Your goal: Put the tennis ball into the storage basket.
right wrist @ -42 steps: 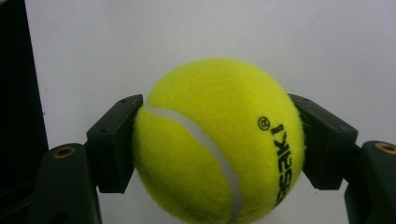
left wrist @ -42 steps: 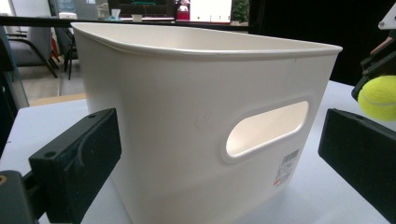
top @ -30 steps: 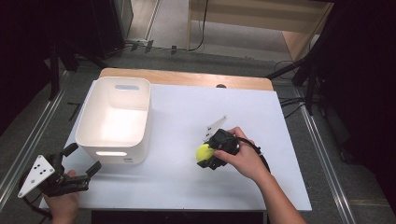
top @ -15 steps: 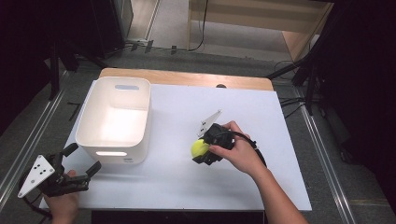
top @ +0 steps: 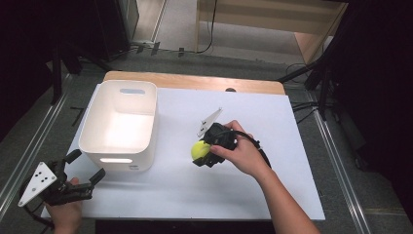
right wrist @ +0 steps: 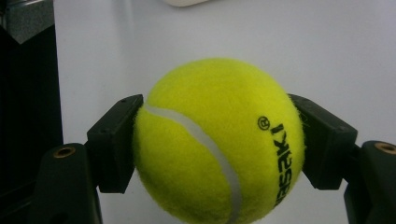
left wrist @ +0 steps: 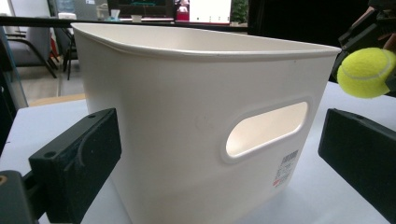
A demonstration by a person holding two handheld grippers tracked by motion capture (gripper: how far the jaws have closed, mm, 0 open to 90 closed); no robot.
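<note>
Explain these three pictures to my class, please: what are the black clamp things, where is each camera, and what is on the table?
A person holds a hand-operated two-jaw gripper in each hand. One camera looks down from above; the other two ride on the grippers, looking along their jaws. On the white table stands a white bin with a handle slot. The right gripper is shut on a yellow tennis ball, pressed between its jaws. The left gripper is open by the bin's near end, holding nothing.
</note>
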